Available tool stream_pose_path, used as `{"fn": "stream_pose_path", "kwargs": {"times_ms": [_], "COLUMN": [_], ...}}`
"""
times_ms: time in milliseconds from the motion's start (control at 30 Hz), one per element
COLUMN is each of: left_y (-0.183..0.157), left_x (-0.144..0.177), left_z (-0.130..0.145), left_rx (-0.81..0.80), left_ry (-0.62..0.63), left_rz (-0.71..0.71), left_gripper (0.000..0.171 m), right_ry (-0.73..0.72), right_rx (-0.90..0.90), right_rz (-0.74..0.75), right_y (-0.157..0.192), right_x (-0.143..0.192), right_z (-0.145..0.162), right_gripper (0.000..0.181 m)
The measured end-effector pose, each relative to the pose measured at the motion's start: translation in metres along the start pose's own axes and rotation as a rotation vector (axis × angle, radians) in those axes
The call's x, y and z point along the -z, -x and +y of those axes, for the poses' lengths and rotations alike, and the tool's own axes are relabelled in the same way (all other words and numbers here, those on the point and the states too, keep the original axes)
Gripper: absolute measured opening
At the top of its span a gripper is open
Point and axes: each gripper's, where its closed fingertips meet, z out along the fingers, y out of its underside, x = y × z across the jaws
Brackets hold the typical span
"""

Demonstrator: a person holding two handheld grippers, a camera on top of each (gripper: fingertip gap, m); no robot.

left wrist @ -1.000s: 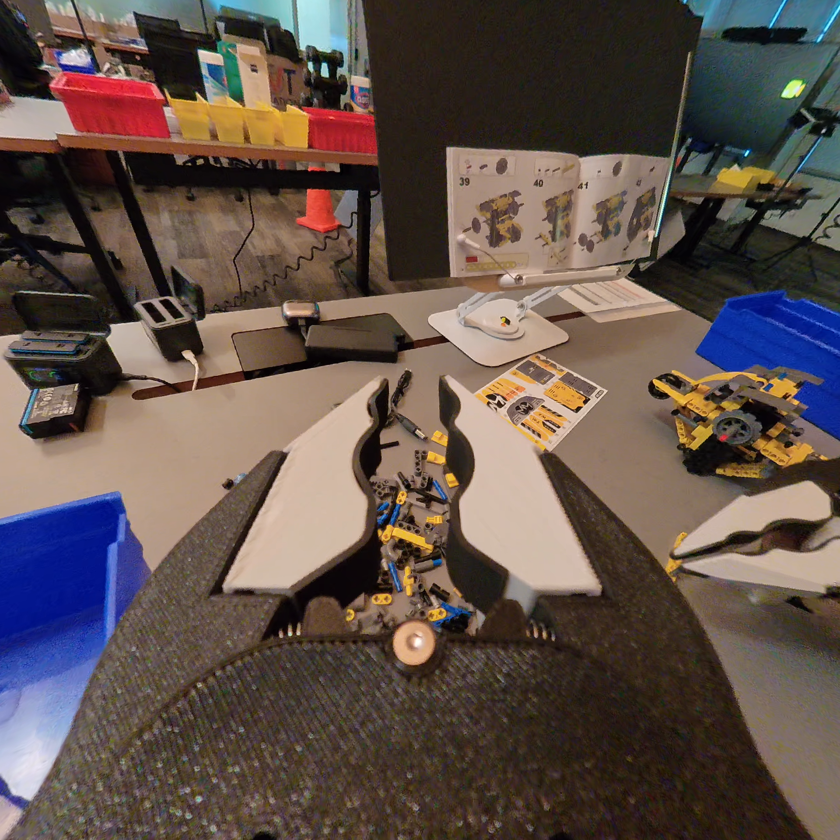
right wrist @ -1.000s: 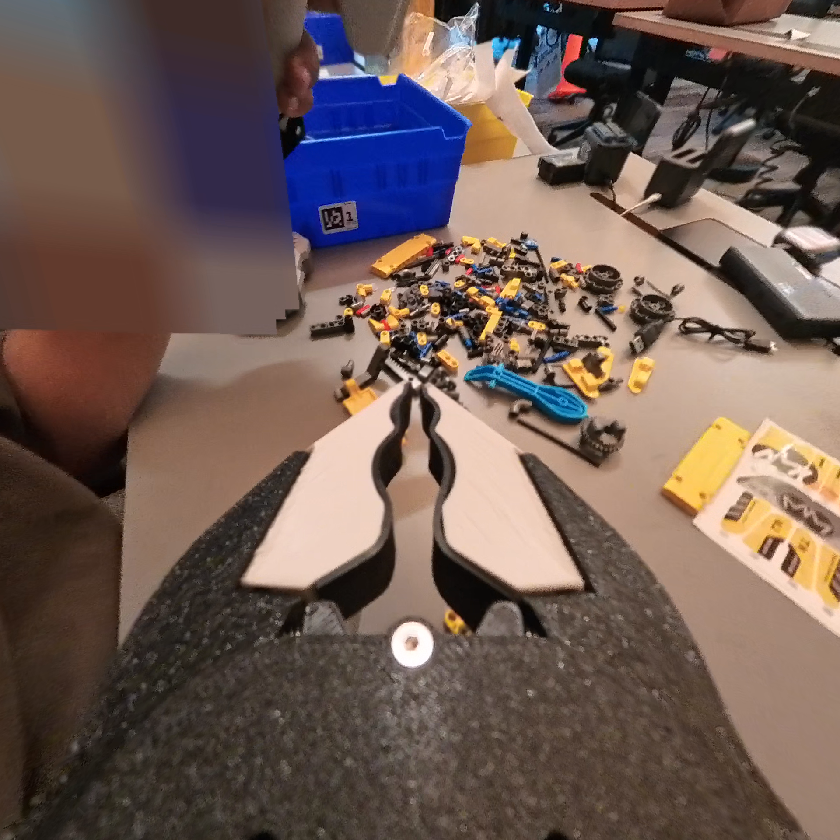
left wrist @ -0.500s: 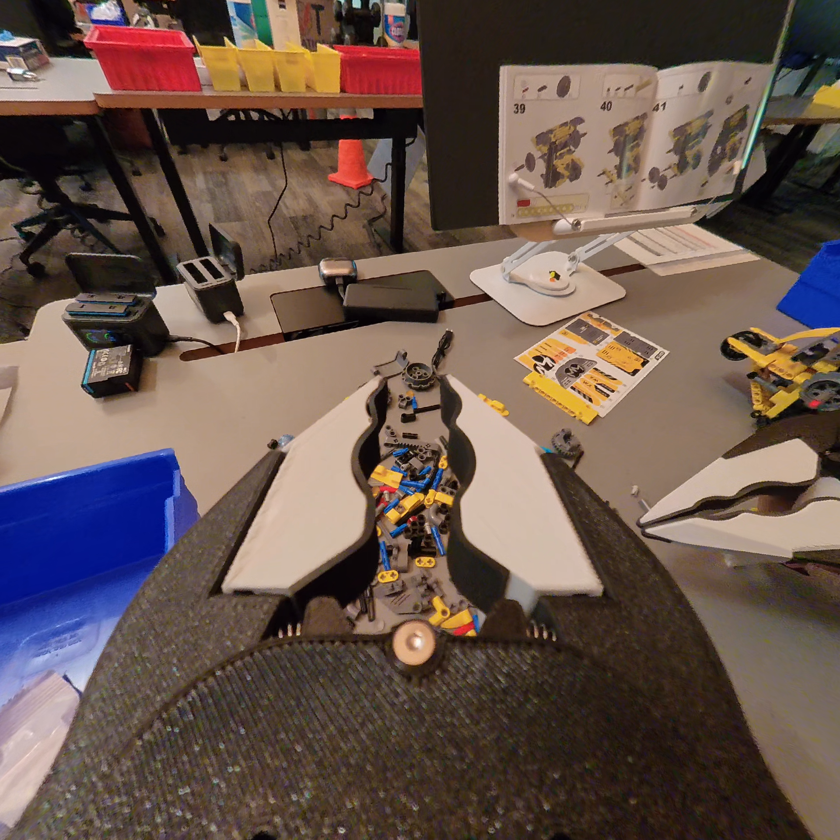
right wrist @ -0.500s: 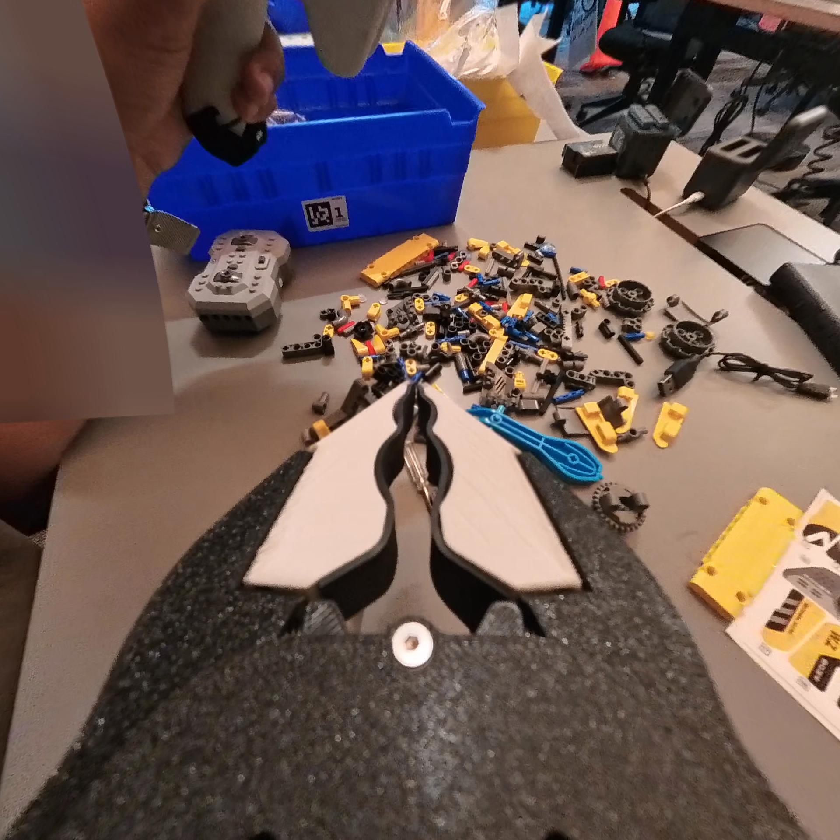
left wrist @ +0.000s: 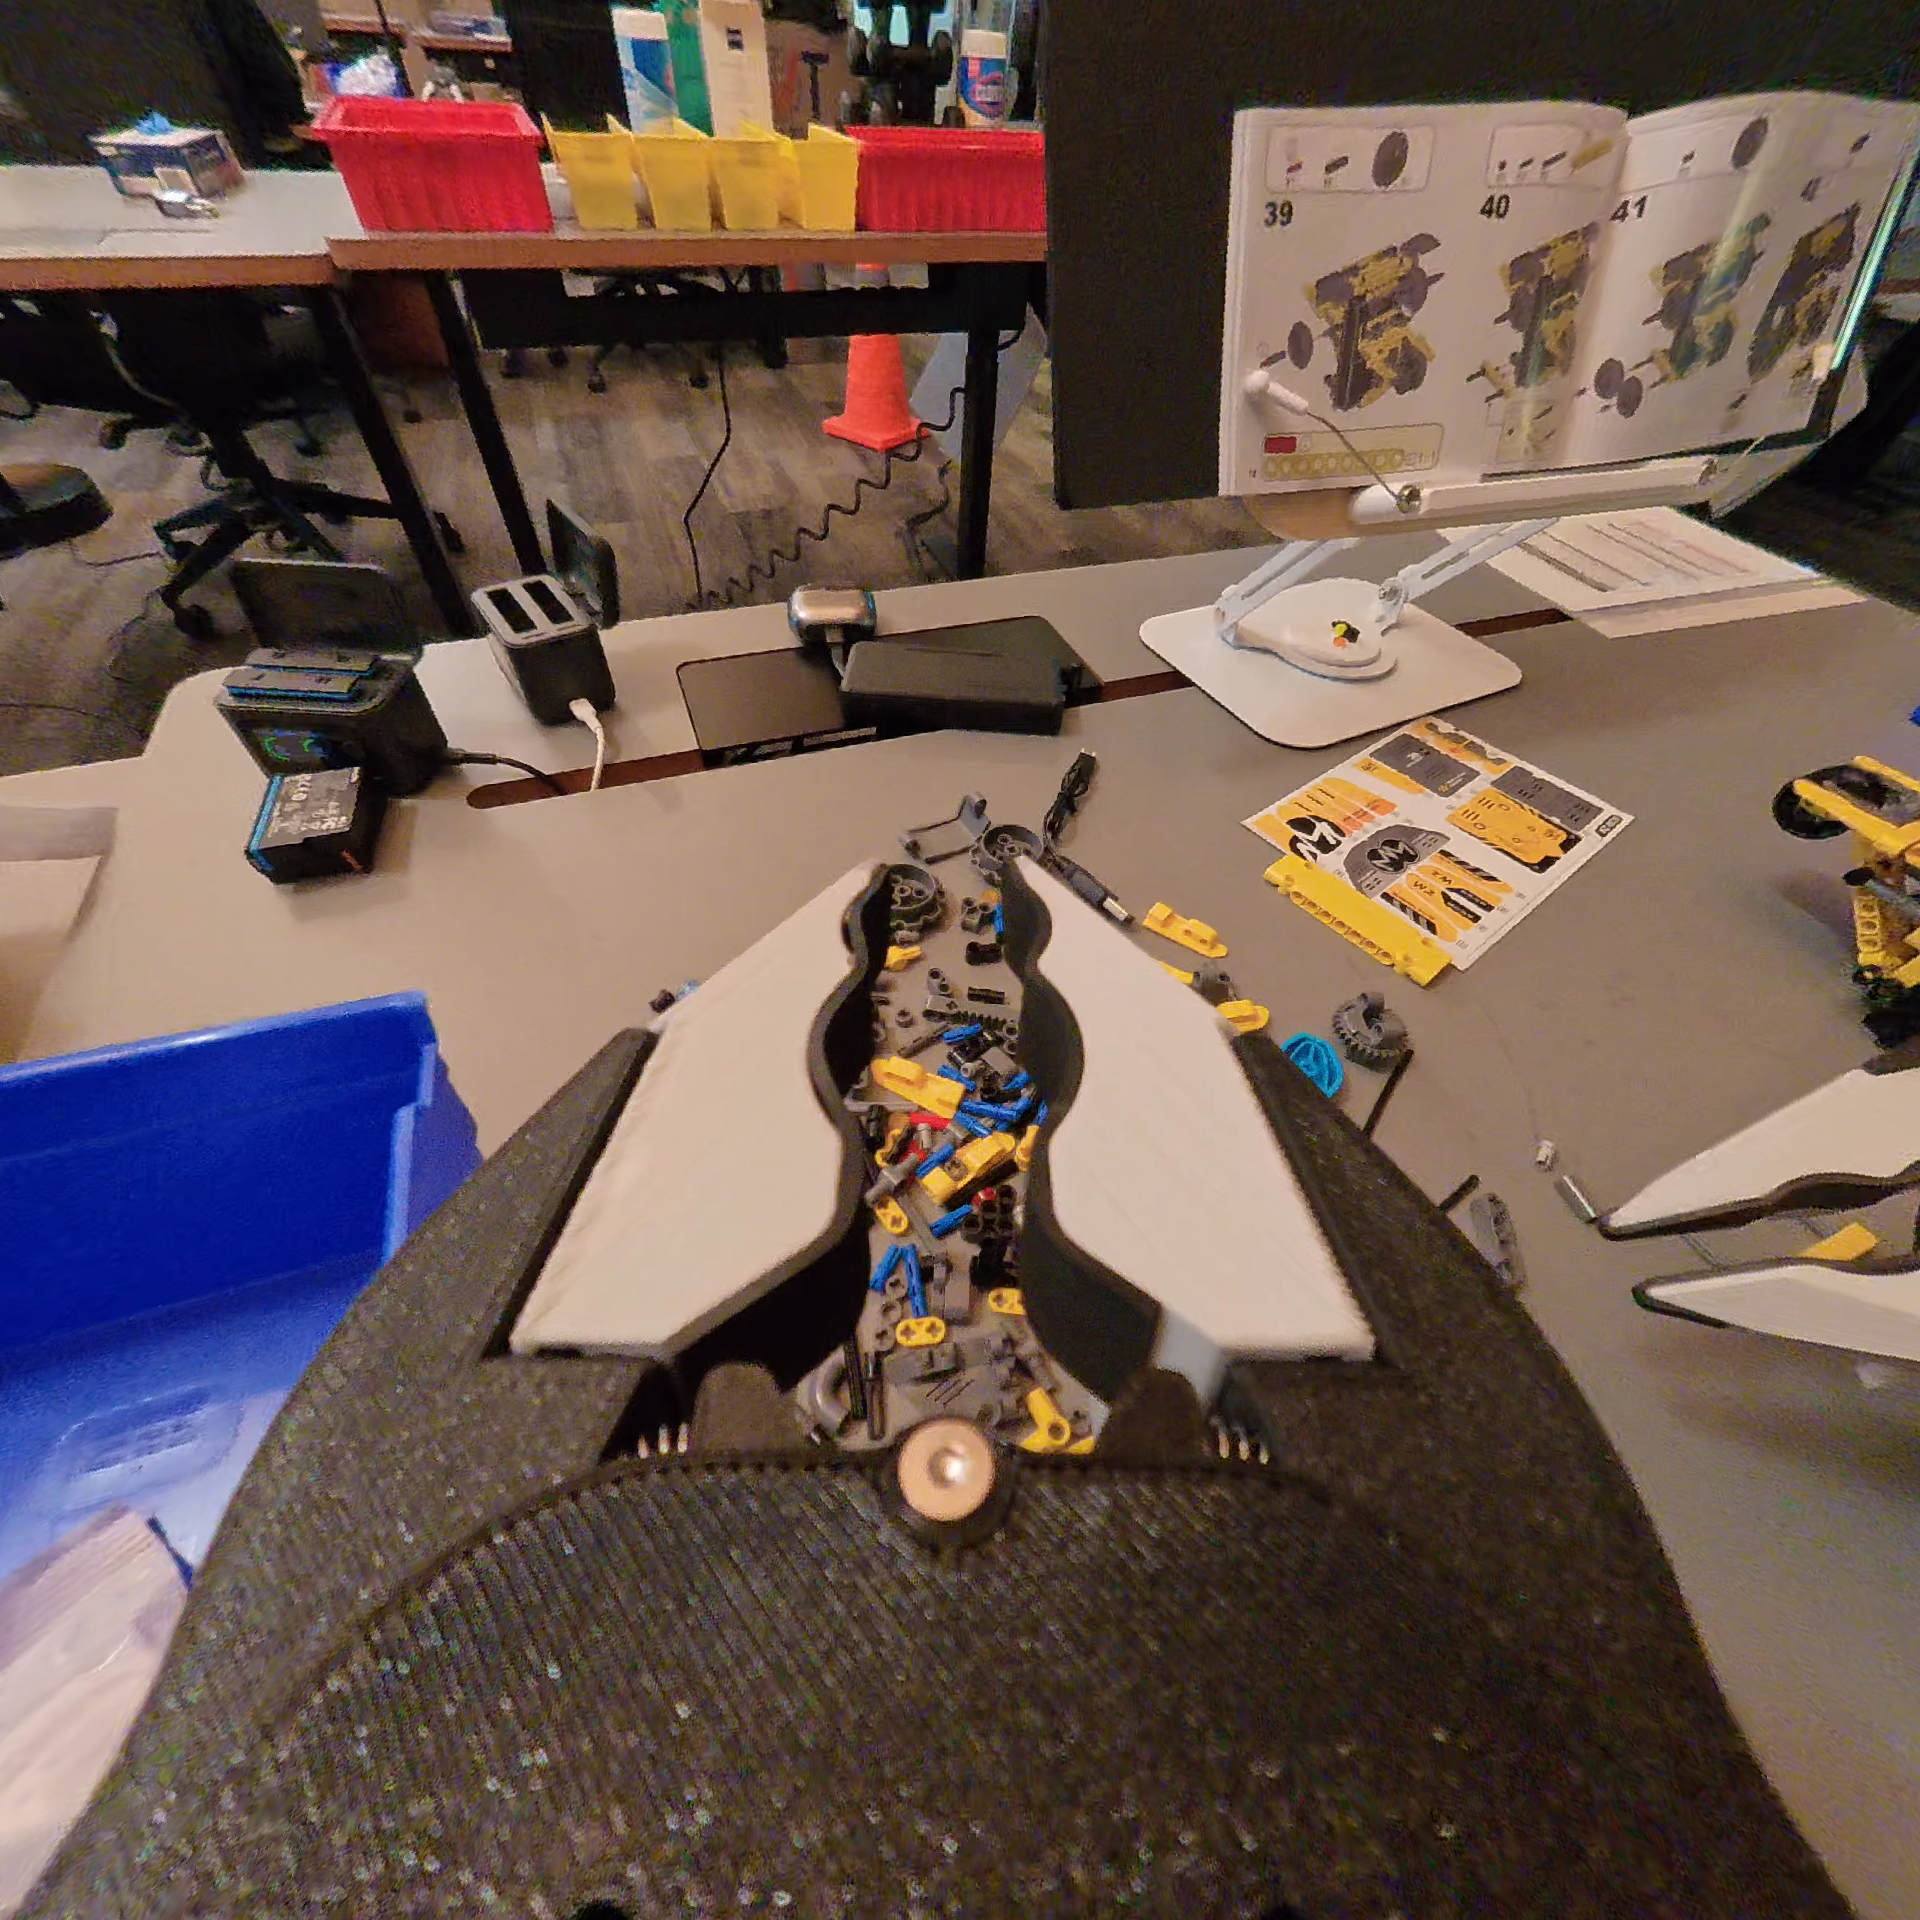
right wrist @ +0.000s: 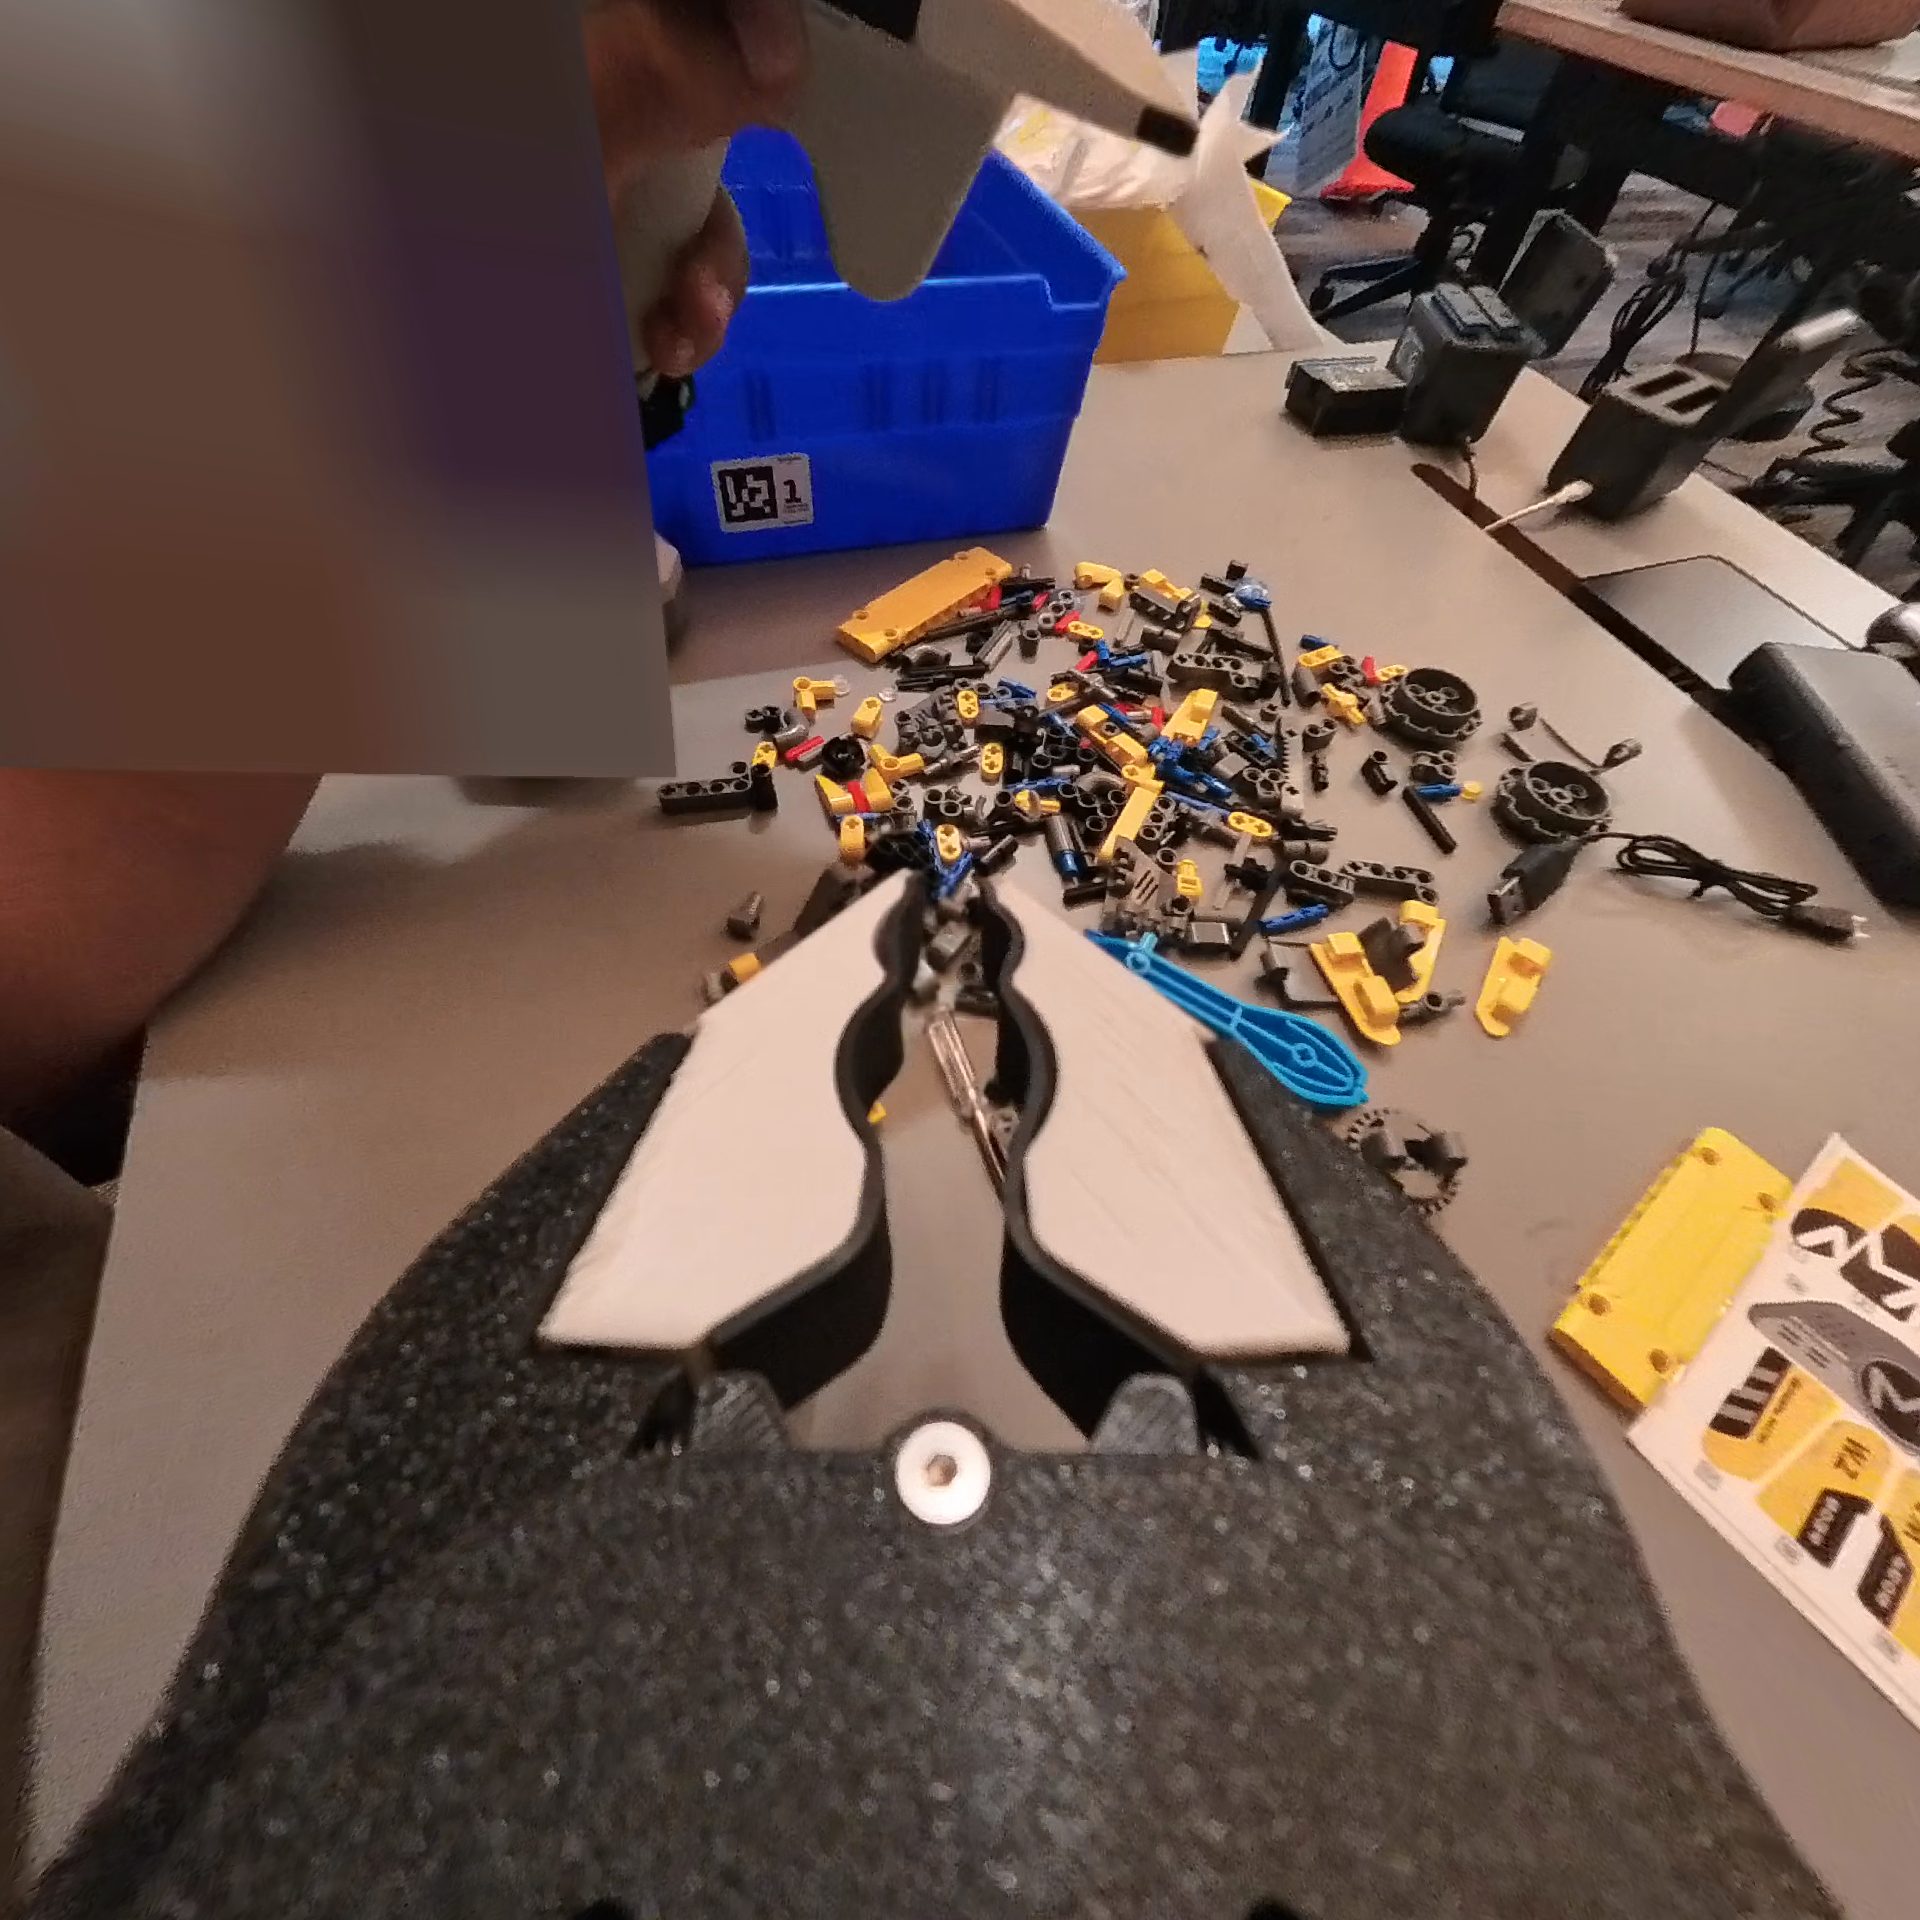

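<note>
Worktop (left wrist: 540, 914) of plain grey fills both views, strewn in the middle with a loose pile of small building pieces (right wrist: 1122, 758) in black, yellow, blue and red. The left hand-held gripper (left wrist: 951, 868) hangs above that pile with its jaws apart and nothing between them. The right hand-held gripper (right wrist: 945, 894) points at the pile's near edge, jaws parted by a narrow gap and empty; a thin metal rod (right wrist: 961, 1081) lies on the surface under them.

A blue bin (right wrist: 894, 416) stands beyond the pile. A blue lever tool (right wrist: 1247, 1029) lies just beside the right gripper, and a yellow panel (right wrist: 1662, 1257) touches a sticker sheet (left wrist: 1439, 831). An open instruction booklet (left wrist: 1538, 301) rests on a white stand (left wrist: 1330, 655) at the far edge, near chargers and a black box (left wrist: 956, 675). Behind are other tables with red and yellow bins (left wrist: 686, 177), an orange cone (left wrist: 873, 390) and carpeted floor.
</note>
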Motion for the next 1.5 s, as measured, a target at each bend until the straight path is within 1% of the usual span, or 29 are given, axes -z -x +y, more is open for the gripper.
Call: {"fn": "stream_pose_path", "kwargs": {"times_ms": [133, 233, 333, 400, 500, 600, 667, 767, 867, 1067, 1267, 1367, 1500], "left_y": [0.008, 0.014, 0.019, 0.025, 0.035, 0.041, 0.044, 0.048, 0.049, 0.049, 0.05, 0.05, 0.049], "left_x": [0.011, 0.017, 0.021, 0.026, 0.035, 0.04, 0.041, 0.044, 0.045, 0.045, 0.044, 0.044, 0.044], "left_z": [-0.009, -0.011, -0.01, -0.011, -0.014, -0.015, -0.015, -0.014, -0.015, -0.015, -0.014, -0.014, -0.014], "left_rx": [0.033, 0.058, 0.097, 0.108, 0.115, 0.13, 0.138, 0.141, 0.142, 0.147, 0.146, 0.146, 0.147], "left_ry": [-0.042, -0.064, -0.074, -0.09, -0.122, -0.142, -0.143, -0.146, -0.151, -0.151, -0.145, -0.145, -0.144], "left_rz": [0.009, 0.022, 0.038, 0.021, -0.016, -0.023, -0.026, -0.041, -0.044, -0.04, -0.041, -0.043, -0.039], "left_gripper": [0.021, 0.021, 0.021, 0.021, 0.021, 0.021, 0.021, 0.021, 0.021, 0.022, 0.023, 0.023, 0.023], "right_ry": [0.039, 0.056, 0.104, 0.166, 0.287, 0.417, 0.476, 0.505, 0.511, 0.496, 0.501, 0.52, 0.527], "right_rx": [0.021, -0.013, -0.038, 0.005, 0.113, 0.178, 0.179, 0.201, 0.203, 0.189, 0.21, 0.226, 0.258], "right_rz": [0.013, -0.057, -0.165, -0.197, -0.194, -0.198, -0.232, -0.261, -0.28, -0.315, -0.335, -0.327, -0.317], "right_y": [-0.005, -0.002, 0.005, 0.004, -0.007, -0.018, -0.018, -0.016, -0.015, -0.01, -0.005, -0.005, -0.006], "right_x": [-0.007, -0.019, -0.044, -0.068, -0.112, -0.155, -0.175, -0.196, -0.206, -0.215, -0.22, -0.221, -0.219], "right_z": [-0.012, -0.032, -0.05, -0.054, -0.043, -0.02, -0.007, 0.002, 0.004, 0.0, 0.002, 0.004, 0.005], "right_gripper": [0.011, 0.009, 0.008, 0.008, 0.006, 0.007, 0.008, 0.009, 0.011, 0.012, 0.011, 0.008, 0.008]}}
